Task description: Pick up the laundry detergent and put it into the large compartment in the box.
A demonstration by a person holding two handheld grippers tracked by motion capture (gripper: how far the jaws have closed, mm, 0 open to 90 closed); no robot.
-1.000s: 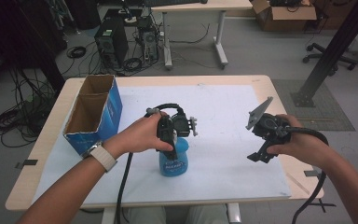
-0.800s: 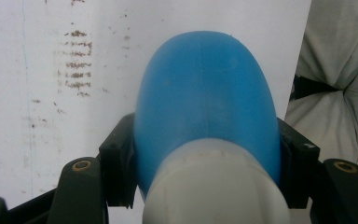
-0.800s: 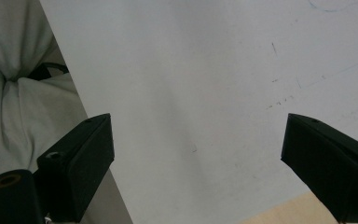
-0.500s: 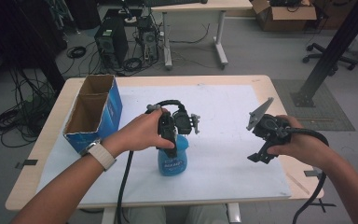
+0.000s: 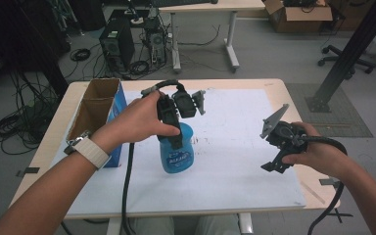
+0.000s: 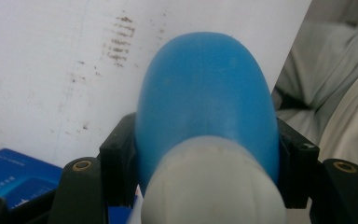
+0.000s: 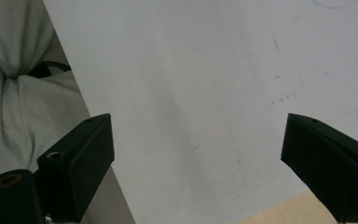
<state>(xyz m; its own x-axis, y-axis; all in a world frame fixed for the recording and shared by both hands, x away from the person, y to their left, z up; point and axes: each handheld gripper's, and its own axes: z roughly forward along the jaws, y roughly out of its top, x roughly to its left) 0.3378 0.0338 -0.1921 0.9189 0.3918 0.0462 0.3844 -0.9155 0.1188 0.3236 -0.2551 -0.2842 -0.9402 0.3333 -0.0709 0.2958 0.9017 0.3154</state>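
White sheeting covers the surface (image 5: 235, 186). Nearest the person, the right tongs (image 5: 274, 147) hang over its bare near-right part, jaws spread wide with nothing between them. Left of them, the left tongs (image 5: 175, 128) are clamped on the neck of a blue bottle (image 5: 177, 152), pointing down. Beyond the left hand (image 5: 142, 120), an open box (image 5: 98, 105) sits at the surface's left edge.

L tongs (image 5: 175, 131) grip blue bottle (image 5: 177, 152) beside cardboard box (image 5: 98, 110); R tongs (image 5: 277, 147) apart.
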